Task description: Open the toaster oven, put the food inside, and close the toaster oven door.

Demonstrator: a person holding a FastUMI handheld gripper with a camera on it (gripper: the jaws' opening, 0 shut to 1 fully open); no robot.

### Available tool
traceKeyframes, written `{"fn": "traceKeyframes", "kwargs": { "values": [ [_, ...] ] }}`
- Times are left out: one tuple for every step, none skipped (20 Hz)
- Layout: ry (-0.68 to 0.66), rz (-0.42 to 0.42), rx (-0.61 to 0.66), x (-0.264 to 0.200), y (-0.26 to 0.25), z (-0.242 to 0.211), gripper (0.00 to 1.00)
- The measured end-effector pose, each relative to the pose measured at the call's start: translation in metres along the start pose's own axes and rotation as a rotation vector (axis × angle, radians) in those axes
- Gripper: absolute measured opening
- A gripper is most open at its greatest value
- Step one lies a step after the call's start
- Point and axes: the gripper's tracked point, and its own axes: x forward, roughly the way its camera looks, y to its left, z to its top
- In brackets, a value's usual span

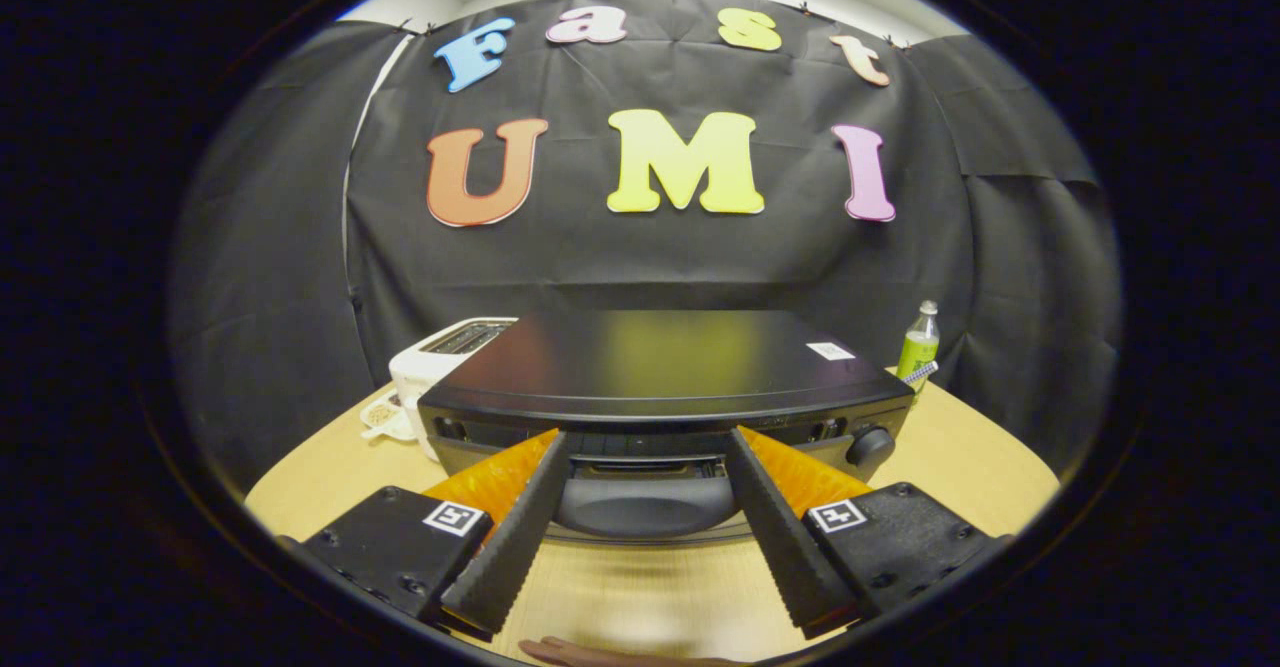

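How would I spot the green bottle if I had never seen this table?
Start at the big black toaster oven just ahead of the open gripper on the round wooden table. Look past its knob corner toward the black cloth wall. The green bottle stands upright there, slim and clear-capped, unlike the squat white toaster on the opposite side.

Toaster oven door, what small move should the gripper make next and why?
Probably ease the gripper forward and close on the door handle. The toaster oven looks closed, the jaws stand open on either side of the handle, and they do not seem to press on it yet.
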Motion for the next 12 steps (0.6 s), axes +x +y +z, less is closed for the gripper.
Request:
{"fn": "traceKeyframes", "kwargs": {
  "values": [
    [0.007,0.001,0.005,-0.004,-0.001,-0.003,1.0],
    [0.012,0.003,0.0,-0.008,0.0,-0.005,1.0],
    [0.017,0.006,-0.005,-0.012,0.001,-0.007,1.0],
    [0.025,0.008,-0.007,-0.014,0.0,-0.01,1.0],
    [0.03,0.01,-0.004,-0.019,0.0,-0.014,1.0],
    [0.039,0.014,0.003,-0.024,0.0,-0.019,1.0],
    [0.042,0.015,0.014,-0.03,-0.001,-0.024,1.0],
    [0.043,0.018,0.02,-0.037,0.0,-0.03,1.0],
    [0.048,0.022,0.015,-0.043,0.001,-0.038,1.0],
    [0.05,0.026,0.005,-0.048,0.0,-0.044,1.0],
    [0.054,0.029,-0.009,-0.053,0.0,-0.052,1.0],
    [0.062,0.032,-0.025,-0.059,-0.001,-0.061,1.0]
  ]
}}
